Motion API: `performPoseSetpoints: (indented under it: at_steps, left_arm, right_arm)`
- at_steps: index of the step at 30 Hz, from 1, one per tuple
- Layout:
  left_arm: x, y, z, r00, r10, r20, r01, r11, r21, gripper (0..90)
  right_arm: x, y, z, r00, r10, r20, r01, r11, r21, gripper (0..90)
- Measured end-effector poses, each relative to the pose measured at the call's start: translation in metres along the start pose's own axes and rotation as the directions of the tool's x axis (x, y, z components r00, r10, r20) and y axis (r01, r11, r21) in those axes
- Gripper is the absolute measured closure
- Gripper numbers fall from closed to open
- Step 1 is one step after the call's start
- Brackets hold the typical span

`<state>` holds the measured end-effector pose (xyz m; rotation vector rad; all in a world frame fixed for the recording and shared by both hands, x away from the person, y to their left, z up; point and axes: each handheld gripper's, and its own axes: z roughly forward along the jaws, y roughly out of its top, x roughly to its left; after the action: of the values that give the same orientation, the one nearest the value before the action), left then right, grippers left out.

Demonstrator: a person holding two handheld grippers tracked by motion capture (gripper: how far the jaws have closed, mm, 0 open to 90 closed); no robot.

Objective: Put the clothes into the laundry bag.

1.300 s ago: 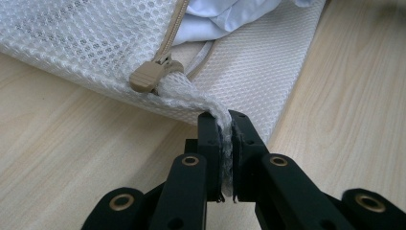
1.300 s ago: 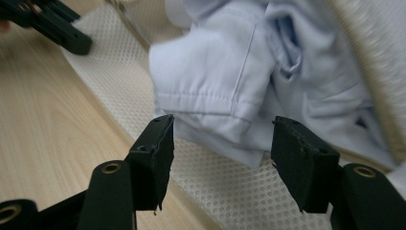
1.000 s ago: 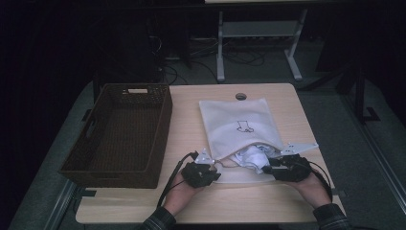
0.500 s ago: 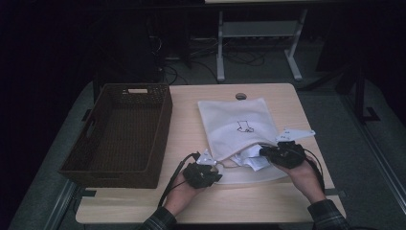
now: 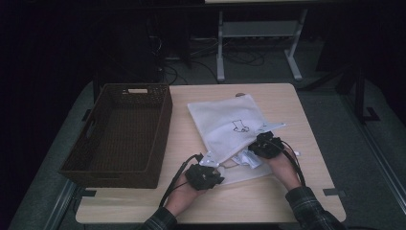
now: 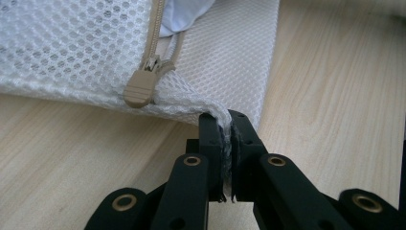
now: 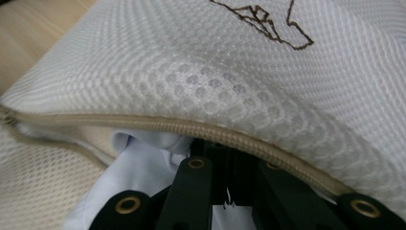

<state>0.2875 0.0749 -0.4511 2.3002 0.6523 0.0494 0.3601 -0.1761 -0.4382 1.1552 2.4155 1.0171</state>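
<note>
Left gripper view showed my left gripper (image 6: 227,125) pinching the mesh bag (image 5: 229,125) by its corner beside the zipper pull (image 6: 140,89). My right gripper (image 5: 265,145) had just been closing, jaws inside the bag's mouth against pale cloth (image 7: 143,167), near the table's (image 5: 292,103) front edge.

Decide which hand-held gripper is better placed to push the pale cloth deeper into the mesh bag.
Right. The right hand-held gripper already reaches under the zip edge of the mesh bag, jaws shut, beside the pale cloth. The left hand-held gripper is clamped on the bag's corner, anchoring it.
</note>
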Motion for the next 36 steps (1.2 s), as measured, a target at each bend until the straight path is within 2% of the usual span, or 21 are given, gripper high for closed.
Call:
performPoseSetpoints:
  at_steps: [5,9,12,18,22,25,28,30,33,36]
  left_arm:
    - [0.000,-0.001,0.001,1.0000,-0.001,0.004,0.001,1.0000,0.007,85.2]
    - [0.000,-0.001,0.002,1.0000,-0.002,0.006,0.002,1.0000,0.008,85.1]
    - [0.001,-0.001,0.002,1.0000,0.002,0.004,-0.002,1.0000,0.006,85.0]
    - [0.001,-0.001,0.002,1.0000,0.001,0.004,-0.001,1.0000,0.003,84.9]
    - [0.001,-0.001,0.001,1.0000,0.004,0.002,-0.004,1.0000,0.005,84.9]
    - [0.001,0.000,0.001,1.0000,0.006,0.001,-0.006,1.0000,0.006,84.9]
    - [0.001,0.000,0.001,1.0000,0.004,0.003,-0.004,1.0000,0.005,84.9]
    - [0.001,0.000,0.001,1.0000,0.007,0.002,-0.007,1.0000,0.007,84.9]
    - [0.001,0.000,0.001,1.0000,0.010,0.000,-0.010,0.9999,0.008,84.8]
    - [0.001,0.000,0.001,1.0000,0.006,0.002,-0.006,0.9999,0.009,84.8]
  right_arm:
    - [0.001,-0.001,0.017,0.9998,-0.012,0.016,0.012,0.999,0.040,86.8]
    - [-0.001,-0.003,0.016,1.0000,0.001,0.002,-0.002,0.999,0.034,84.5]
    - [-0.002,-0.003,0.007,1.0000,0.004,-0.001,-0.004,1.000,0.024,75.5]
    - [-0.007,-0.009,-0.024,0.9994,0.016,-0.031,-0.017,1.000,-0.017,57.8]
    - [-0.007,-0.015,-0.045,0.9984,0.022,-0.051,-0.025,0.998,-0.057,50.4]
    - [-0.005,-0.022,-0.054,0.9968,0.029,-0.075,-0.033,0.998,-0.056,45.9]
    - [0.001,-0.031,-0.057,0.9927,0.036,-0.115,-0.041,0.998,-0.039,42.9]
    - [0.004,-0.034,-0.057,0.9921,0.030,-0.122,-0.034,0.999,-0.026,42.2]
    - [0.013,-0.047,-0.053,0.9876,0.034,-0.153,-0.033,0.999,0.009,41.0]
    - [0.017,-0.050,-0.042,0.9870,0.034,-0.157,-0.028,0.999,0.036,41.6]
